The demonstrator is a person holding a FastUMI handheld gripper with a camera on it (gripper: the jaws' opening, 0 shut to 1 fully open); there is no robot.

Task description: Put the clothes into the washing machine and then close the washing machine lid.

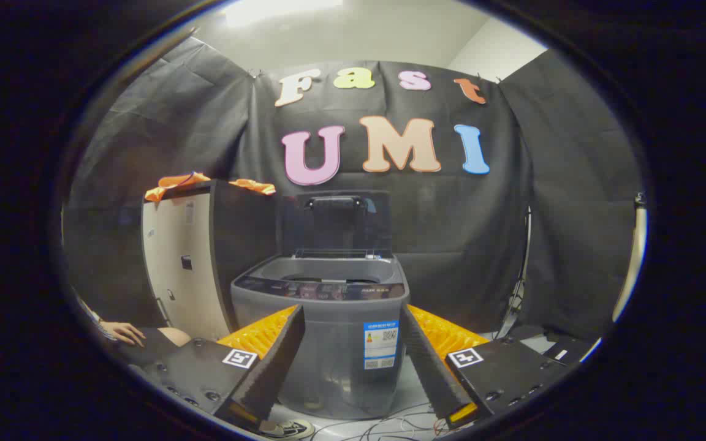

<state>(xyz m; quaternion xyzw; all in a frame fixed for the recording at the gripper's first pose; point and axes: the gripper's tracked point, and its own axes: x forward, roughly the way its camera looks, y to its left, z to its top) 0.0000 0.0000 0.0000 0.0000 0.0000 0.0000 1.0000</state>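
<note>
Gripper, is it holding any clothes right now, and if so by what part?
Nothing is held. The gripper is open, its fingers spread apart with the washing machine ahead between them, lid up. The orange clothes lie on the cabinet beside it.

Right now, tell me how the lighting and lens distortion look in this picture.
Gripper view: fisheye bends the booth's edges outward; a ceiling light glares overhead; the washing machine with its raised lid is evenly lit and sharp; the gripper has its fingers open, large, slightly soft.
</note>
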